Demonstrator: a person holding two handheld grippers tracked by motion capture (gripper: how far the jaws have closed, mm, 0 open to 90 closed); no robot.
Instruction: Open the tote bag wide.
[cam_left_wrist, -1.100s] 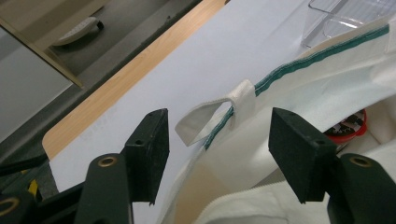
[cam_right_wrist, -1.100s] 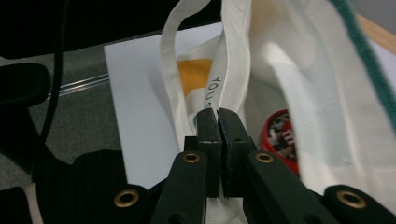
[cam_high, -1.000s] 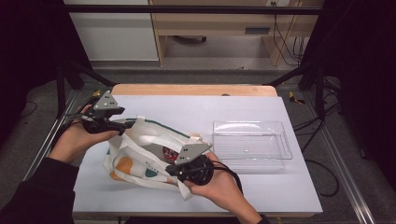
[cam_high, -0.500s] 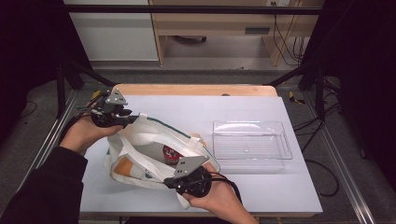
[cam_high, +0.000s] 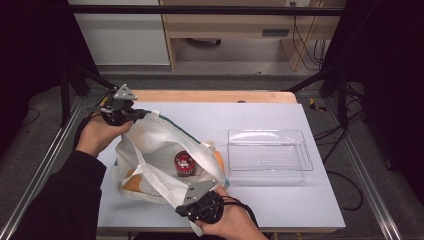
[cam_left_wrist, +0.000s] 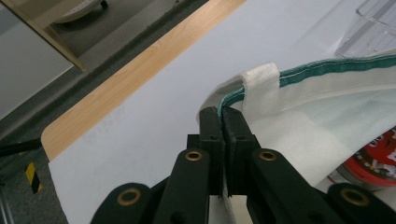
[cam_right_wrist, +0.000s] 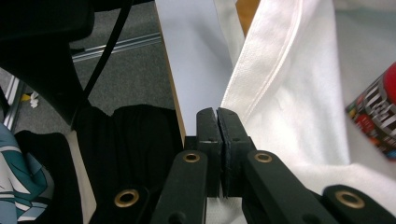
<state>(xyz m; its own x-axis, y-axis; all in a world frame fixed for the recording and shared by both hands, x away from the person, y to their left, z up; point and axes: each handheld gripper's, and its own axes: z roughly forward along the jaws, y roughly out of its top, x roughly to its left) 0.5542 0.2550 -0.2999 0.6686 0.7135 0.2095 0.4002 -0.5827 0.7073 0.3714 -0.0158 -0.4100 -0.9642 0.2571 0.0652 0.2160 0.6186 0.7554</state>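
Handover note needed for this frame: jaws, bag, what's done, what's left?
Left gripper: jaws have just been closing, now shut on the tote bag at its green-trimmed rim.
Right gripper: shut on the bag's near rim.
Bag lies on the white table, mouth held open between the two grips; a red can sits inside.
Clear tray stands beside it, holding nothing.
Left, likely: get the can out, perhaps into the tray.

Surface: white table with a wooden strip along its far edge.
On it, left: white cloth bag, lying open.
On it, right: clear plastic tray, well apart from the edges.
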